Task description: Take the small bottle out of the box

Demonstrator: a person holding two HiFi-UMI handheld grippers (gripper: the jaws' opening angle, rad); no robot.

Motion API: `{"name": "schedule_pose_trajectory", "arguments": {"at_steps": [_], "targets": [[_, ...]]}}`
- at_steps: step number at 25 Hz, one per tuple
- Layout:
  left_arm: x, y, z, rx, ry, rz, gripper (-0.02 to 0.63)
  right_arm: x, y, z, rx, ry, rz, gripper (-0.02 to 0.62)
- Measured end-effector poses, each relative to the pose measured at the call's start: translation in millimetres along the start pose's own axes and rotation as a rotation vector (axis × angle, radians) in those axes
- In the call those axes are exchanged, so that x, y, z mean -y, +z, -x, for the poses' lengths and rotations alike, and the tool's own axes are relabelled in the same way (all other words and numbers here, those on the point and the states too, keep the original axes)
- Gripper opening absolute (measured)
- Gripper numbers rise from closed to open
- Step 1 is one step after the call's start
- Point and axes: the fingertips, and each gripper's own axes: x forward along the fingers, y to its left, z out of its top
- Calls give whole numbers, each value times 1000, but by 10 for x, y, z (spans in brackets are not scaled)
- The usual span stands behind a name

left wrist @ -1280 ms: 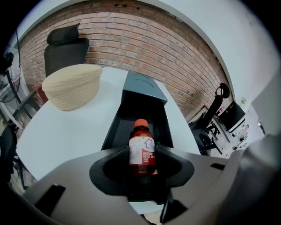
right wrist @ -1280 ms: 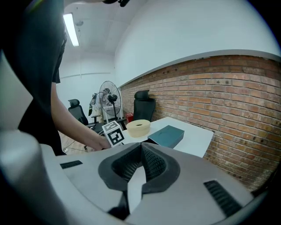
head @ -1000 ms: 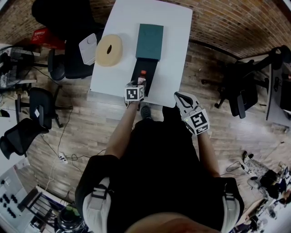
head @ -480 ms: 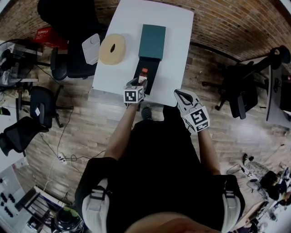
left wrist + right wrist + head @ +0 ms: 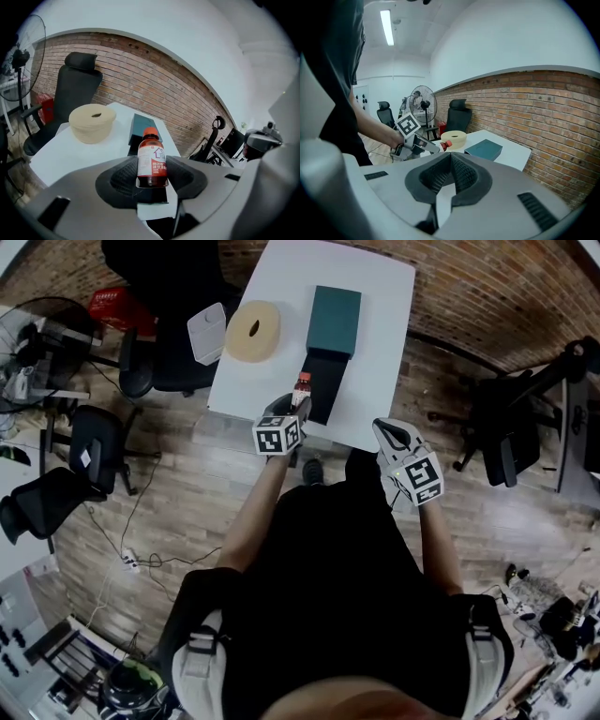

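Small bottle [image 5: 152, 157], orange cap, dark liquid: upright, gripped low on its body between the pads of the left gripper [image 5: 152, 174]. It hangs over the near edge of the table [image 5: 380, 324], just left of the black tray [image 5: 328, 395] that sticks out of the teal box [image 5: 334, 321]. It looks clear of the tray, so I'd call the lift-out nearly done. Next: carry it over bare table, keep it upright, set it down, release.

Right gripper [image 5: 450, 176] is clenched on nothing, off the near right corner. Beige roll [image 5: 251, 331] sits at the left edge, well apart from the box.

Can't judge the gap between the bottle base and the tray. Tray interior is too dark to see. Label print is too small to read.
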Motion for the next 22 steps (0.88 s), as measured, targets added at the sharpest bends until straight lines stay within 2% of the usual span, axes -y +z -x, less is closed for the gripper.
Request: {"name": "schedule_pose_trajectory", "arguments": {"at_steps": [8,22], "targets": [[-46,177,515,81,-17,-31,199,-224,156,-155,22,-16,63,-3],[-80,451,1113,190,-61,-88,199,-387,387,-390,39,-16,82,-3]]}}
